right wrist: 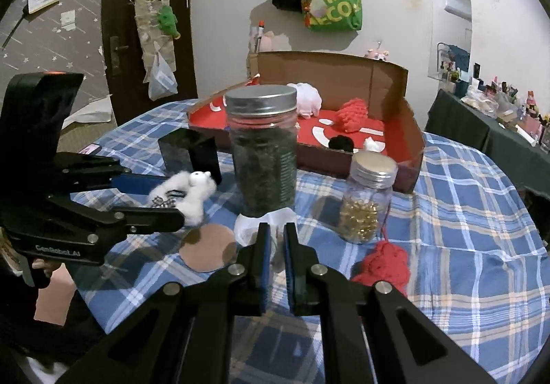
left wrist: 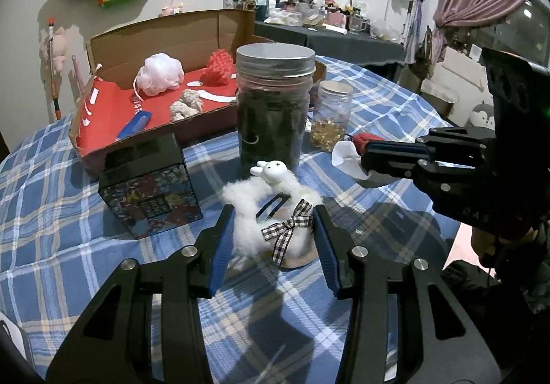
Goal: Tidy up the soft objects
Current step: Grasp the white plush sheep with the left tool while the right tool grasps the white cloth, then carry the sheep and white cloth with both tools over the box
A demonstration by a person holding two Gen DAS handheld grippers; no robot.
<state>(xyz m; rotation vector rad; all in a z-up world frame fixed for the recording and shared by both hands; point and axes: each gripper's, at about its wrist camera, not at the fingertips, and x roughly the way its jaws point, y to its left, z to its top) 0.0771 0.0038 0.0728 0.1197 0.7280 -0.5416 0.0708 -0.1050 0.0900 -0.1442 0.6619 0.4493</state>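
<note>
Claws (left wrist: pixel 273 212) (right wrist: pixel 276 229): two; jars: two (left wrist: pixel 275 105) (left wrist: pixel 331 114); box (left wrist: pixel 165 40): one.

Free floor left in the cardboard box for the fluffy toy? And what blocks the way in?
Bare red floor in the cardboard box at its near-left end, between the white mesh pouf and blue item. The middle is crowded. The black tin and tall jar stand in front; pass between them.

I see: tall dark-filled jar (left wrist: pixel 273 109) with metal lid; small jar (left wrist: pixel 331 116) of golden beads beside it; black floral box (left wrist: pixel 149 191); blue plaid tablecloth (left wrist: pixel 68 212).
</note>
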